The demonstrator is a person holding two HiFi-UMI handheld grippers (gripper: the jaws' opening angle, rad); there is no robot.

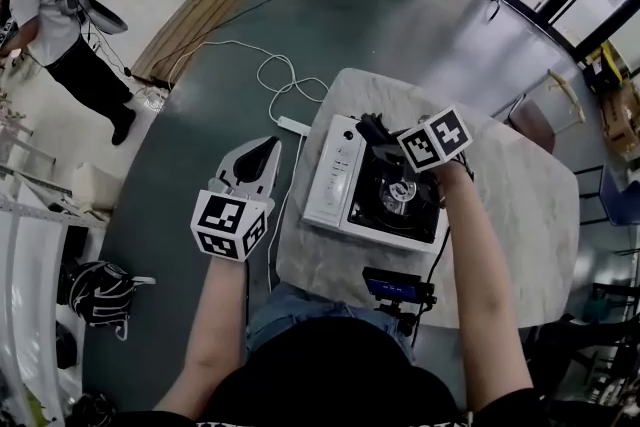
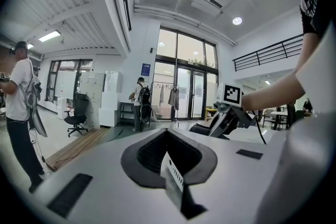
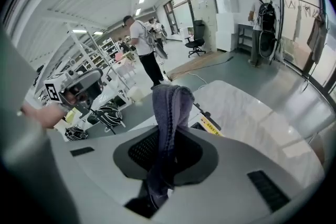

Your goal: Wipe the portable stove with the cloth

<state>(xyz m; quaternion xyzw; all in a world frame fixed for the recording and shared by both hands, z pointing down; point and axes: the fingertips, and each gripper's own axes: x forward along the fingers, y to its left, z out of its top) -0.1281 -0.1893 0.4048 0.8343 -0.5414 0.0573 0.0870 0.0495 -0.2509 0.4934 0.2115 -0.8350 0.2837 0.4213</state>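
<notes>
The white portable stove [image 1: 340, 177] with a black burner sits on the marble table [image 1: 520, 215]. My right gripper [image 1: 378, 131] hangs over the stove's far edge, shut on a dark purple-grey cloth [image 3: 170, 107] that stands up out of the jaws [image 3: 168, 136]. A strip of the stove with a yellow label [image 3: 211, 125] shows behind the cloth. My left gripper [image 1: 258, 158] is off the table's left side, above the floor. In its own view it [image 2: 168, 136] is shut with nothing held. The right gripper [image 2: 231, 113] shows there at the right.
A white power strip [image 1: 292, 125] and a looping cable lie on the floor left of the table. A black device on a mount [image 1: 396, 288] stands at the table's near edge. A person [image 1: 55, 20] stands far left. Helmets [image 1: 100, 293] lie on the floor.
</notes>
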